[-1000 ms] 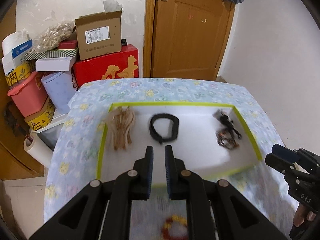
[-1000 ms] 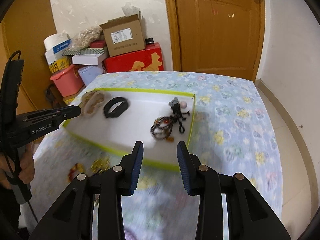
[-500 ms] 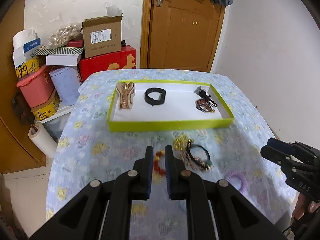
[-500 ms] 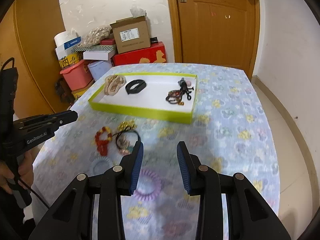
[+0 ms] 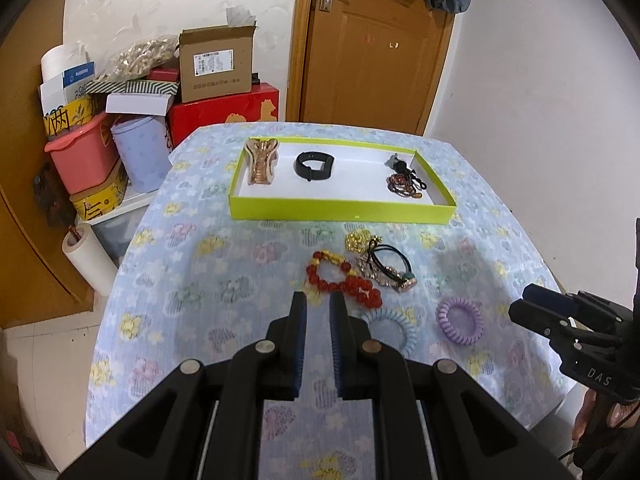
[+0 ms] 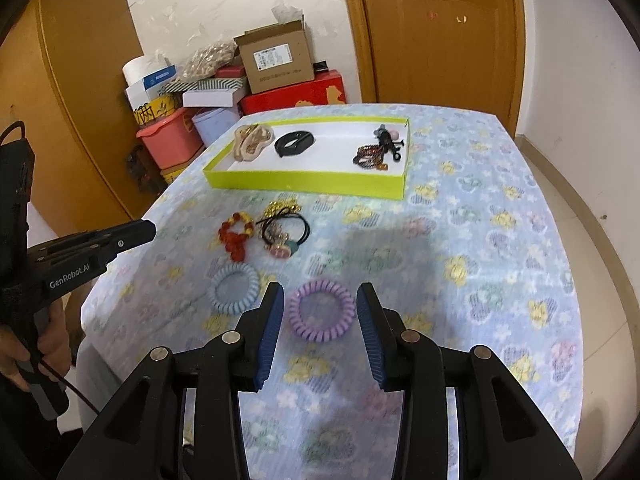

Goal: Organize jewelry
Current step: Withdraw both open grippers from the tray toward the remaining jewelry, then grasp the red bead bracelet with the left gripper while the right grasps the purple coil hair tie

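Right wrist view: the right gripper (image 6: 320,300) has just been spreading, its jaws apart above the purple coil hair tie (image 6: 322,310) on the table, gripping nothing; the lime tray (image 6: 304,188) sits farther back. Left gripper (image 5: 318,304) is nearly closed, empty, near the red bead bracelet (image 5: 344,284).

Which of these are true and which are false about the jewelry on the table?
1. The black band lies inside the green tray. True.
2. The purple coil hair tie is in the tray. False: it lies on the tablecloth.
3. The right gripper holds the red bead bracelet. False: it holds nothing.
4. The blue coil hair tie lies beside the purple one. True.
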`<action>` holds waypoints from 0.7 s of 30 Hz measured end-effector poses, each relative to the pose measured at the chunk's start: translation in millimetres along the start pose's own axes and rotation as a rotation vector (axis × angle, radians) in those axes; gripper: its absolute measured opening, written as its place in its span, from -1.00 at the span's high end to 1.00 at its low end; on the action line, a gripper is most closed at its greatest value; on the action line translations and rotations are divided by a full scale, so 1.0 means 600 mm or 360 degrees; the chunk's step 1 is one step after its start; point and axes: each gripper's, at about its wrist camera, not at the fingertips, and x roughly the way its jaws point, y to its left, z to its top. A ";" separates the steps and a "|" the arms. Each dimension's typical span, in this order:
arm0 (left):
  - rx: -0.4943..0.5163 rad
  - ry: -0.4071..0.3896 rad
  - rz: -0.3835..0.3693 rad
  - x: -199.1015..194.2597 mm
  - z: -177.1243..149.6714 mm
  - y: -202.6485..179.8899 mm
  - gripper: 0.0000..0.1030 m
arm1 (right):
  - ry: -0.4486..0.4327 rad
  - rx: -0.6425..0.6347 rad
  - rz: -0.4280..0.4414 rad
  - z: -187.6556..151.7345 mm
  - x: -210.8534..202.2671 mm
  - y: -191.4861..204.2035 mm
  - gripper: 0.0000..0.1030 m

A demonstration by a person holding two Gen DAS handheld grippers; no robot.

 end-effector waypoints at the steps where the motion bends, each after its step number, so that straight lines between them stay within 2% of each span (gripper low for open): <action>1: -0.0001 0.0000 0.0001 -0.001 -0.002 0.000 0.76 | 0.0006 0.0000 0.0007 -0.002 0.000 0.001 0.24; 11: -0.0028 0.0035 -0.0023 0.002 -0.027 0.006 0.76 | 0.0080 -0.0038 0.0014 -0.020 0.013 0.009 0.24; 21: -0.0054 0.0062 -0.0075 0.016 -0.025 0.008 0.76 | 0.0102 -0.0007 0.0002 -0.020 0.027 -0.001 0.24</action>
